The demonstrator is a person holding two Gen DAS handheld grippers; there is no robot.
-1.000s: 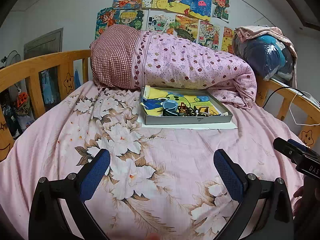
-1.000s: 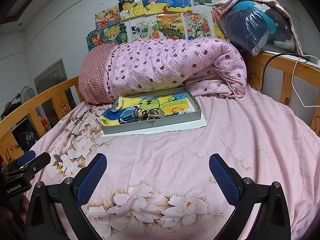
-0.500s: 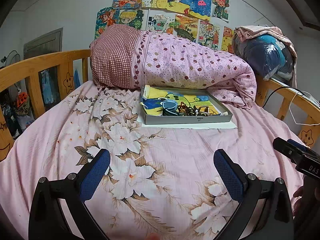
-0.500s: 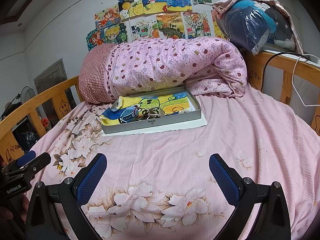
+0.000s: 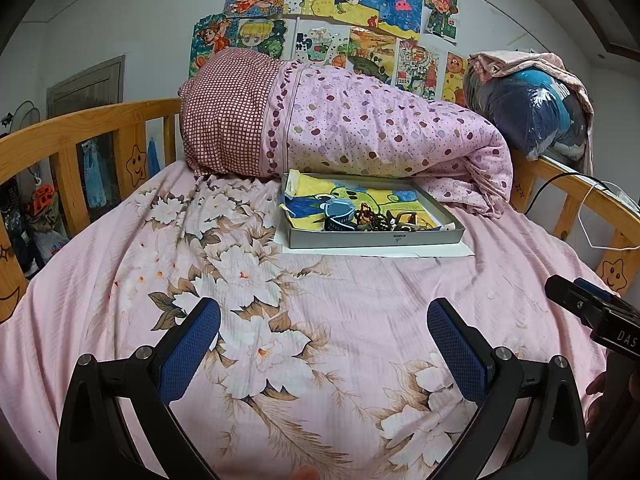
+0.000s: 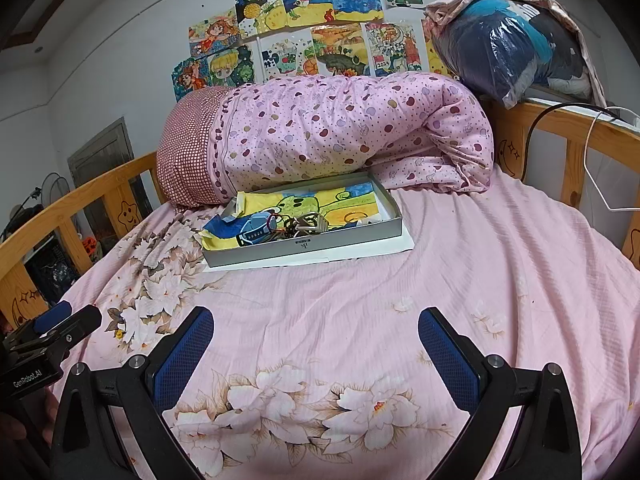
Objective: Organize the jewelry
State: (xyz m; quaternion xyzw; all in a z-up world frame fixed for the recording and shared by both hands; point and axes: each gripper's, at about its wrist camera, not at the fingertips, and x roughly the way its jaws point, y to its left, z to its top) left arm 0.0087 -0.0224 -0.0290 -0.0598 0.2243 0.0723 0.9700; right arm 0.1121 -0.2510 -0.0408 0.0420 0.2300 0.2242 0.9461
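While both tools wait low over the bed, this is what shows.

Left gripper (image 5: 323, 316): its two blue fingers are spread wide apart. Nothing is between them. It hangs over the flower part of the sheet, well away from the box.

Right gripper (image 6: 314, 326): its blue fingers are spread wide too, with nothing held. It is over the pink sheet, well away from the box. The other tool peeks in at the left edge of this view.

Jewelry (image 5: 376, 221): a small tangled pile of dark beads and shiny bits. It sits inside the box, near the front wall. A blue band (image 6: 256, 231) lies at the left end of the pile. The single pieces are too small to tell apart.

Box (image 5: 376, 239): flat and grey, with low walls. It rests on a white sheet of paper (image 5: 440, 250) on the bed. A bright yellow and blue drawing (image 6: 316, 204) lines its bottom.

Rolled quilt (image 5: 380, 132): pink with dots, right behind the box and touching its back edge.

Bed sheet (image 6: 480, 264): pink, with big pale flowers on the left side.

Wall drawings (image 5: 340, 20): many bright pictures stuck above the quilt.

Bed rails (image 5: 80, 132): wood, with little stars on them.
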